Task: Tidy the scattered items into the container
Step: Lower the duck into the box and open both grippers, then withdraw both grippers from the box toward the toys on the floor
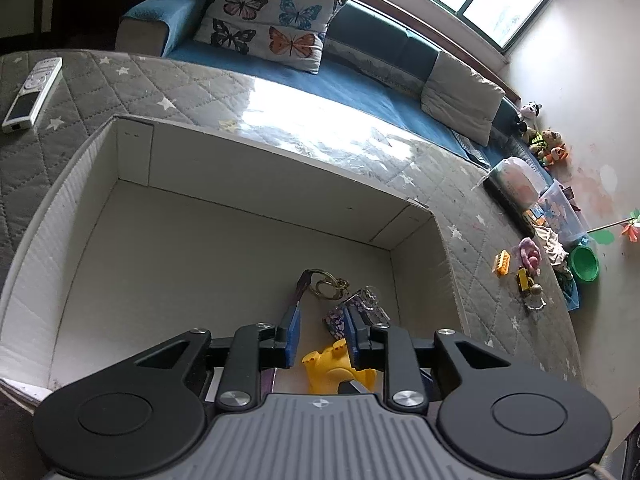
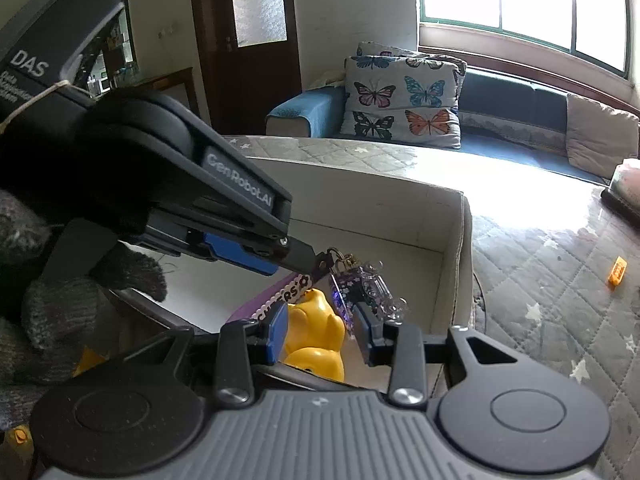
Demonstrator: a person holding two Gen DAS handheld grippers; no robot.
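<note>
While my right fingers [image 2: 320,338] clench the yellow toy [image 2: 316,332] over the box [image 1: 256,148], my left fingers [image 1: 320,334] stand released above the keyring [image 1: 326,282] for dropping.

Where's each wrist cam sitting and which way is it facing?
Left wrist: on the left gripper, looking down into the white box toward the sofa; only its fingers show.
Right wrist: on the right gripper, facing the white box's corner; left gripper and a gloved hand show too.
Shared: white box, keychain, yellow toy, sofa.
</note>
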